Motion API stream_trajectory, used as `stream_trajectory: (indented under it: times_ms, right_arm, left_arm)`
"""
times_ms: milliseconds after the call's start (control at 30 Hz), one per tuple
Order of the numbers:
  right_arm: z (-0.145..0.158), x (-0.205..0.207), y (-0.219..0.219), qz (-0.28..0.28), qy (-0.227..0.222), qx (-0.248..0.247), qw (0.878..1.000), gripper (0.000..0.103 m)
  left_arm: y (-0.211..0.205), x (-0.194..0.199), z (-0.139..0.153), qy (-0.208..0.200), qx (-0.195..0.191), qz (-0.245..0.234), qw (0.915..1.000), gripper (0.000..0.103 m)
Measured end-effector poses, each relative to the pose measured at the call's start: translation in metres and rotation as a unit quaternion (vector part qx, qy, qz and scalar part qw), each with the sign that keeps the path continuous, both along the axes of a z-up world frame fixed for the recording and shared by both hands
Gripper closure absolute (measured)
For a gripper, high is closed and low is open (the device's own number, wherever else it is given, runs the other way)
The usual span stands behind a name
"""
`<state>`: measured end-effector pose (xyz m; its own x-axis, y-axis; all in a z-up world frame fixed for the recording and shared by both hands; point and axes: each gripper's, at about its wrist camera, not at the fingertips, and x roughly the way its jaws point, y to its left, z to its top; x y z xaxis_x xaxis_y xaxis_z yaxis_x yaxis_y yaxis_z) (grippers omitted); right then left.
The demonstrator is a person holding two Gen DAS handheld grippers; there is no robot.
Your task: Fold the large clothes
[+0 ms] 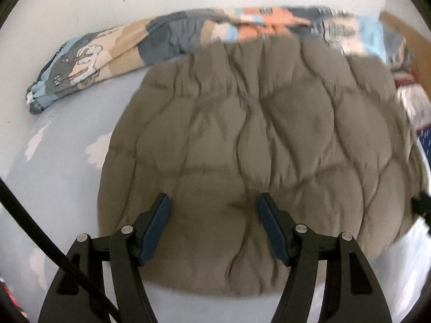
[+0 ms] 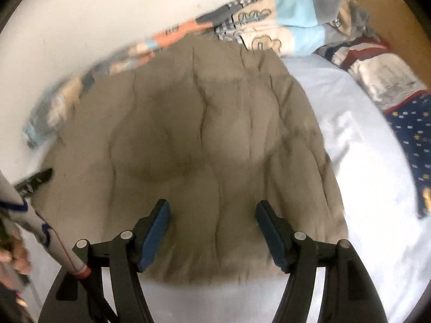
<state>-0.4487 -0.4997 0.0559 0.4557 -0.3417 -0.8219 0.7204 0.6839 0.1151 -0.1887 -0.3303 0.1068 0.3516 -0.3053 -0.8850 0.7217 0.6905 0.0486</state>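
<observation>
Khaki quilted jacket lies spread flat on the pale bed sheet, its far edge touching a patchwork blanket bunched along the wall. It looks puffy and soft, light for its bulk, with a smooth shell that may slip, so I would pinch a hem or seam, not the padded middle.

On the left, the left gripper hangs over the near part of the jacket, jaws wide with nothing between them. To the right, the right gripper does the same over its side, also spread and empty. Motion blur makes it hard to say whether either pad touches the fabric.

No bins or baskets show; a brown board at far right could be a headboard.
</observation>
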Motion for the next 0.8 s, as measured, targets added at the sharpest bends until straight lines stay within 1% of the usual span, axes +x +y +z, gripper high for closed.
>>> stream_trajectory:
  times_ms: [33, 67, 100, 167, 233, 300, 367, 467, 533, 567, 600, 633, 667, 733, 800]
  right_arm:
    - [-0.002, 0.000, 0.005, 0.003, 0.012, 0.001, 1.000, 0.031]
    - [-0.001, -0.003, 0.012, 0.000, 0.016, 0.001, 1.000, 0.031]
    - [0.003, -0.011, 0.019, -0.007, 0.010, 0.005, 1.000, 0.031]
    - [0.023, -0.032, 0.032, -0.020, -0.038, 0.025, 0.999, 0.031]
    - [0.050, -0.060, 0.045, -0.034, -0.097, 0.030, 0.994, 0.031]
    - [0.065, -0.083, 0.057, -0.047, -0.127, 0.039, 0.990, 0.030]
    - [0.071, -0.105, 0.065, -0.053, -0.154, 0.058, 0.985, 0.030]
    - [0.068, -0.126, 0.069, -0.092, -0.162, 0.085, 0.979, 0.030]
    - [0.062, -0.136, 0.064, -0.110, -0.175, 0.100, 0.973, 0.030]
    - [0.057, -0.142, 0.061, -0.118, -0.176, 0.107, 0.971, 0.030]
    - [0.053, -0.147, 0.059, -0.124, -0.173, 0.112, 0.970, 0.030]
    - [0.045, -0.151, 0.054, -0.131, -0.169, 0.121, 0.969, 0.030]
    - [0.038, -0.154, 0.048, -0.138, -0.166, 0.128, 0.968, 0.030]
    - [0.028, -0.159, 0.033, -0.155, -0.169, 0.141, 0.963, 0.030]
    - [0.023, -0.163, 0.020, -0.172, -0.177, 0.154, 0.957, 0.030]
  left_arm:
    - [0.009, -0.005, 0.006, 0.002, -0.003, 0.005, 1.0000, 0.036]
    - [0.022, -0.012, 0.017, 0.012, -0.021, 0.012, 0.9996, 0.036]
    - [0.033, -0.016, 0.025, 0.017, -0.036, 0.017, 0.9991, 0.036]
    - [0.060, -0.028, 0.043, 0.018, -0.064, 0.031, 0.9973, 0.036]
    - [0.091, -0.039, 0.056, 0.016, -0.085, 0.055, 0.9947, 0.036]
    - [0.122, -0.046, 0.061, 0.025, -0.101, 0.084, 0.9910, 0.036]
    - [0.146, -0.047, 0.058, 0.028, -0.103, 0.123, 0.9867, 0.036]
    - [0.164, -0.037, 0.044, 0.049, -0.105, 0.154, 0.9812, 0.036]
    - [0.169, -0.031, 0.036, 0.058, -0.104, 0.161, 0.9797, 0.036]
    - [0.170, -0.028, 0.032, 0.067, -0.104, 0.166, 0.9784, 0.036]
    - [0.171, -0.022, 0.029, 0.086, -0.112, 0.171, 0.9750, 0.036]
    - [0.172, -0.016, 0.025, 0.105, -0.122, 0.179, 0.9706, 0.036]
    - [0.171, -0.009, 0.023, 0.115, -0.125, 0.188, 0.9674, 0.036]
    - [0.167, 0.002, 0.021, 0.128, -0.131, 0.195, 0.9637, 0.036]
    - [0.160, 0.008, 0.017, 0.135, -0.131, 0.198, 0.9620, 0.036]
